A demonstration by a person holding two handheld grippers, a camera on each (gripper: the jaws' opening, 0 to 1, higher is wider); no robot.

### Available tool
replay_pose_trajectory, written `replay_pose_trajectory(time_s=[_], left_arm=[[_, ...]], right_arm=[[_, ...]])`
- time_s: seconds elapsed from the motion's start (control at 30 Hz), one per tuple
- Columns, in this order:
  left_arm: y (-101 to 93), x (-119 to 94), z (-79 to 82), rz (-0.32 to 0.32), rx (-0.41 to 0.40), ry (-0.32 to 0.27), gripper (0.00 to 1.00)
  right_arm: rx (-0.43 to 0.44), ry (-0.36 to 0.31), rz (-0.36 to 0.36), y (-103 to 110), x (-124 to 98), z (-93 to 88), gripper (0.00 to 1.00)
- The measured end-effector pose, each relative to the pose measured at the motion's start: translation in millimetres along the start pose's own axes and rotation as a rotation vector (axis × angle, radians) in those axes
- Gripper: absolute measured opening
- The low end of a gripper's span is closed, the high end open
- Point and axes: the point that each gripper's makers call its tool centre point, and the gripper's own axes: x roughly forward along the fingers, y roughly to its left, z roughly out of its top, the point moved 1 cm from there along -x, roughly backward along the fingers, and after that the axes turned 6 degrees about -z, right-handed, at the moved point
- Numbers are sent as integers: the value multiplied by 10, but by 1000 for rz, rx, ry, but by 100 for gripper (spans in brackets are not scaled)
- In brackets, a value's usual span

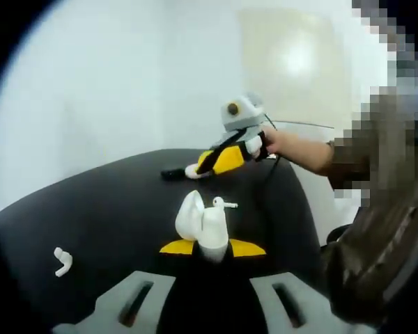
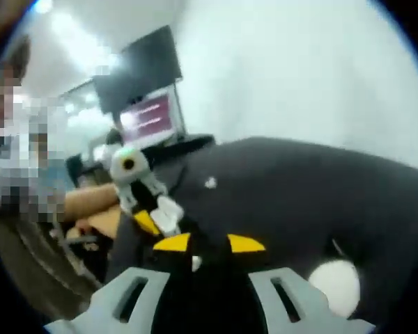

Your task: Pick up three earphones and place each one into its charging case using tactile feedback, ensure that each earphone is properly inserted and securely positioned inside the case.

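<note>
white case open, upright; earphone beside; another apart

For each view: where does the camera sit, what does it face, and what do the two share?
Left gripper view: rides the left hand-held gripper, facing the open charging case it grips; a person's hand holds the right hand-held gripper.
Right gripper view: rides the right hand-held gripper, tips at a small white piece.
Shared: black table.

walls: pale | table: black | monitor: lit
</note>
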Motion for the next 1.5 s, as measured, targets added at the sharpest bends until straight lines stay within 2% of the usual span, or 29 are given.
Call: replay_pose_trajectory(time_s=[0.07,0.1,0.23,0.33,0.37,0.4,0.43,0.47,0.5,0.57,0.67,0.73,0.83,0.9,1.0,1.07,1.1,1.17,1.2,1.3,1.5], left_arm=[[-10,1,0,0,1,0,14],[-16,1,0,0,0,0,14],[-28,2,0,-1,-3,0,14],[-37,3,-1,-1,-3,0,14],[-36,2,-1,-1,-3,0,14],[-42,3,-1,-2,-3,-1,14],[-181,21,9,-1,3,-3,14],[-436,48,14,-1,3,-4,14],[-447,51,29,18,34,-1,14],[-502,82,12,-7,-1,2,14],[-490,83,21,1,7,-4,14],[-494,79,22,3,9,-5,14],[-506,71,19,3,7,-4,14],[-514,66,13,1,3,-3,14],[-519,64,12,0,2,-2,14],[-522,63,9,0,0,-1,14],[-521,63,6,-1,-2,0,14],[-515,63,5,1,-1,0,14],[-515,62,4,1,-2,0,14],[-517,58,3,1,-1,0,14],[-590,53,1,2,1,2,14]], right_arm=[[-59,103,68,77,48,-158,20],[-72,125,85,99,88,-203,20],[-88,170,129,130,232,-239,18],[-90,204,154,153,260,-237,12],[-124,239,157,151,249,-277,12],[-147,245,155,161,255,-280,13],[-169,262,157,170,248,-294,13],[-197,293,163,178,227,-328,13],[-232,316,162,171,226,-358,13],[-227,309,166,191,246,-342,13],[-212,333,163,186,254,-349,13],[-233,333,160,202,237,-330,12],[-277,244,149,244,203,-162,12],[-305,152,141,300,168,15,12],[-434,20,96,365,162,261,12],[-542,-24,74,439,172,349,12],[-639,-65,46,497,194,418,12],[-741,-71,26,573,227,431,12],[-849,-64,13,619,262,418,11],[-1053,-18,1,689,335,330,11],[-1227,54,-17,658,414,234,11]])
